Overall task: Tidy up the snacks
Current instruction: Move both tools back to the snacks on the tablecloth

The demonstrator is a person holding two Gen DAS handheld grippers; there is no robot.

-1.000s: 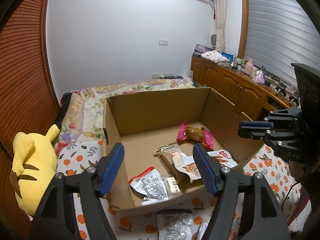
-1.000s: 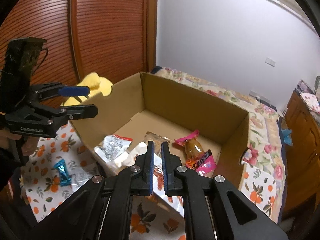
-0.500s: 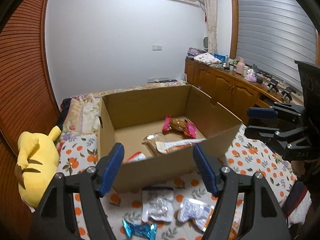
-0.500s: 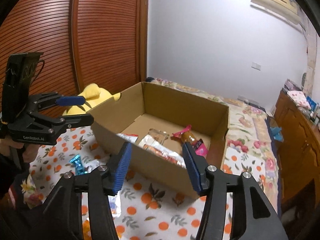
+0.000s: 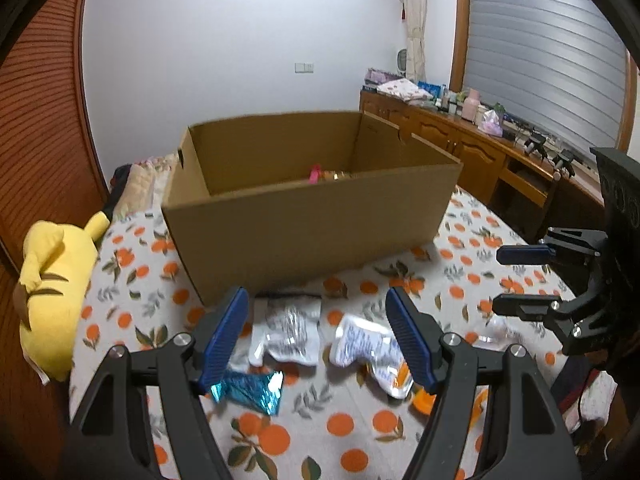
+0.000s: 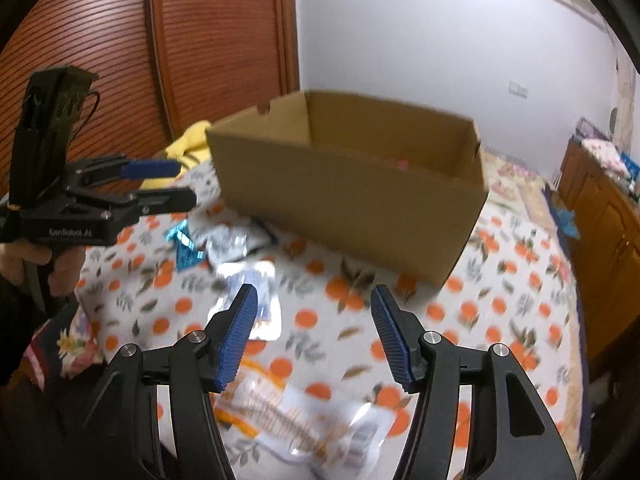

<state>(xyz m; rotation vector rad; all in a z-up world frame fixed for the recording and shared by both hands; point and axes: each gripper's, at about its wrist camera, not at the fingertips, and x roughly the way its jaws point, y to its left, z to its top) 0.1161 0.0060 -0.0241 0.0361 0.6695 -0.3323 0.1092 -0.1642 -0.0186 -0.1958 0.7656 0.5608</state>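
Both sets of jaws gape empty, and the left gripper (image 5: 316, 336) hovers nearest, silver packet (image 5: 289, 330) dead ahead between them.

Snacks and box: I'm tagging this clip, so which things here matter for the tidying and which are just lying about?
Job:
cardboard box
blue foil snack
silver packet
white packet
orange-striped packet

Lying about:
yellow plush toy
bottles on the sideboard

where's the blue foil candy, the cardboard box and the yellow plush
blue foil candy (image 5: 250, 391), left wrist view, middle of the crinkled wrapper
cardboard box (image 5: 308, 236), left wrist view, near outer wall
yellow plush (image 5: 56, 284), left wrist view, its body
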